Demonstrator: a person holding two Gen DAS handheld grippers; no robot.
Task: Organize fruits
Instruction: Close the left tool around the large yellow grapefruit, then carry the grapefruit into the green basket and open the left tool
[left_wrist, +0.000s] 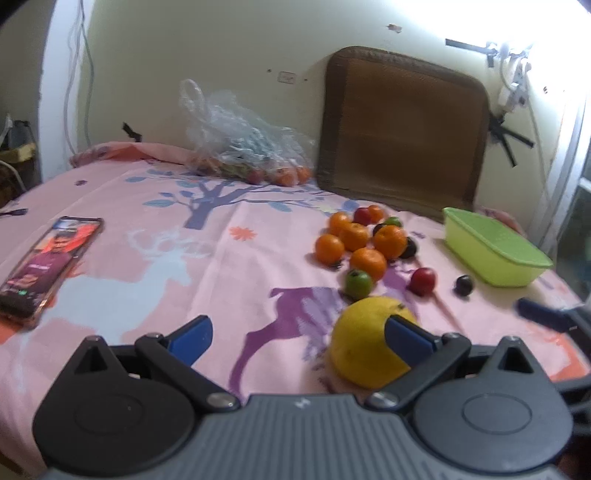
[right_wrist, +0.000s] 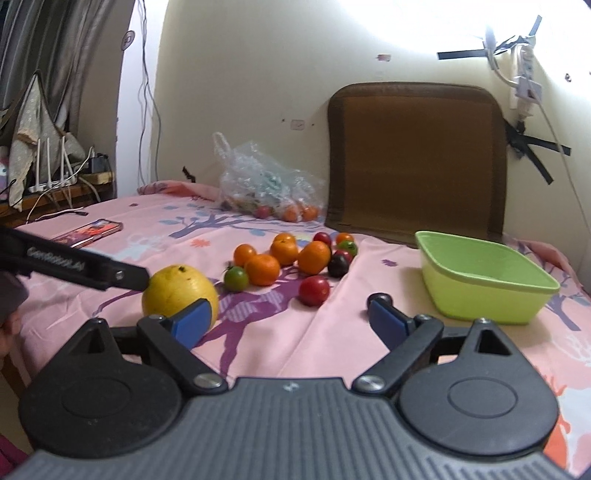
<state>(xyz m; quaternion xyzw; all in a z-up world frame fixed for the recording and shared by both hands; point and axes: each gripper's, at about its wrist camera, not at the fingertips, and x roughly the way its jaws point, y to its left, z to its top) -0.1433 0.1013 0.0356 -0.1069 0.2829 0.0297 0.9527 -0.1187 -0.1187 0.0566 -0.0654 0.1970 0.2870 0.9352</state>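
Observation:
A big yellow fruit (left_wrist: 364, 339) lies on the pink bedsheet (left_wrist: 155, 258), just behind my left gripper's right finger. It also shows in the right wrist view (right_wrist: 177, 291). Behind it is a heap of oranges (left_wrist: 365, 243), with red, green and dark small fruits around it. The heap also shows in the right wrist view (right_wrist: 284, 254). A green plastic tub (right_wrist: 480, 277) stands at the right, empty. My left gripper (left_wrist: 299, 334) is open and empty. My right gripper (right_wrist: 291, 319) is open and empty, with a small dark fruit (right_wrist: 380, 298) behind its right finger.
A phone (left_wrist: 48, 266) lies on the sheet at the left. A clear plastic bag (left_wrist: 243, 136) with more fruit sits by the wall. A brown cushion (left_wrist: 402, 125) leans against the wall behind the tub. The left gripper's arm (right_wrist: 74, 266) reaches in from the left.

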